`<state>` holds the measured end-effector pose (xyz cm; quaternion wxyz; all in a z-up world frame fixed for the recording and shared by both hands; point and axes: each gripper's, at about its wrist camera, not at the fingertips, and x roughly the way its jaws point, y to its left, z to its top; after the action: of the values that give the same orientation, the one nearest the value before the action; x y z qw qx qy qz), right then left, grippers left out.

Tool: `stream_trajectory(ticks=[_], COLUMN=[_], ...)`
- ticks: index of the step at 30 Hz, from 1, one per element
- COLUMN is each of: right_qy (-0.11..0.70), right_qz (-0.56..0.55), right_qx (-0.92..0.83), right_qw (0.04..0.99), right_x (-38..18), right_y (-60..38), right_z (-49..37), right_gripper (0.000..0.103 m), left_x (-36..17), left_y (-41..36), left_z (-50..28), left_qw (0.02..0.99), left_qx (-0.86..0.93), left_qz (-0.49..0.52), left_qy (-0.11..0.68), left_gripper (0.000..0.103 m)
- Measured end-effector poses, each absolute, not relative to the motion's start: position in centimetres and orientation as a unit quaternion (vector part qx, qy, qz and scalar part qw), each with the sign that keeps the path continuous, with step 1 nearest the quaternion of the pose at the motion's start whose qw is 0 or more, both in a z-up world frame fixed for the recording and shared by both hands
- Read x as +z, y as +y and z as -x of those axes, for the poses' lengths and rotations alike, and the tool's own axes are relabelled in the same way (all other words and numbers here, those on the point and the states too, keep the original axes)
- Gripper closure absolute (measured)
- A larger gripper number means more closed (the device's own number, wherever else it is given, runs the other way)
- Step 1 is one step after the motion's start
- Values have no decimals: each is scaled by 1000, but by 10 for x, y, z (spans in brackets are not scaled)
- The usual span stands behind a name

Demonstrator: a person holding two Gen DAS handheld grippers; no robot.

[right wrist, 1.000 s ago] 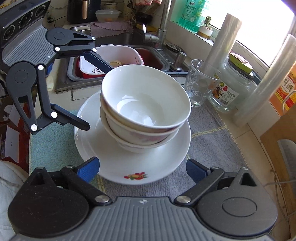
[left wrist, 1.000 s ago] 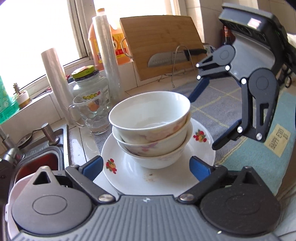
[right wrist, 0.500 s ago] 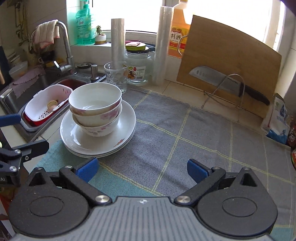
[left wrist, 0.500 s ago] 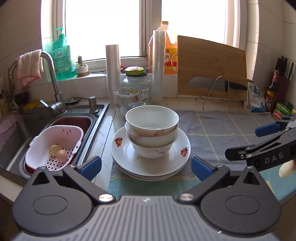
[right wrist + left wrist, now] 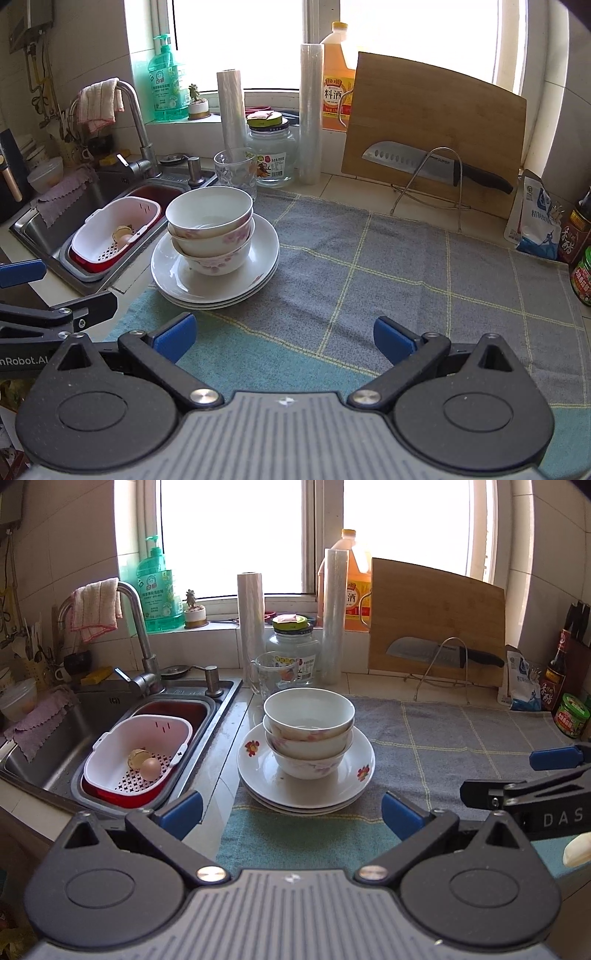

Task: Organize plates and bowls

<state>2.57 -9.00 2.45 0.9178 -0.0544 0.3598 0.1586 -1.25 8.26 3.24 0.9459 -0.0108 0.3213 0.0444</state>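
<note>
Bowls (image 5: 309, 731) on plates (image 5: 306, 779), beyond left claw (image 5: 291, 810).

The lower plates (image 5: 306, 806) show only as rims beneath the top one. The right gripper (image 5: 554, 775) is cut off by the right edge. Small items in the white basket (image 5: 110, 236) are too small to identify.

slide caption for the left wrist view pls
Open left tongs face three bowls on plates.
</note>
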Motion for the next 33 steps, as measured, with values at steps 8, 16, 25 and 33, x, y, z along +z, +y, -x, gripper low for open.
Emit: stream_trajectory(ticks=[8,16,25,33], right_qy=[350,342,339,336], right_qz=[52,49,46,47], right_qx=[161,163,164,164], right_qw=[921,924,925,926], right_x=[28,32,35,36], right_y=[-92,-93,-93,-93], right_z=[-21,-18,-16,-16], right_gripper=[0,0,0,0], left_x=[36,38,40,40], left_y=[81,80,78,78], left_z=[15,14,13,14], left_qw=[946,946,945,946], left_qx=[51,54,55,55], left_qz=[8,6,4,3], left_qy=[320,321,322,320], left_gripper=[1,1,1,1])
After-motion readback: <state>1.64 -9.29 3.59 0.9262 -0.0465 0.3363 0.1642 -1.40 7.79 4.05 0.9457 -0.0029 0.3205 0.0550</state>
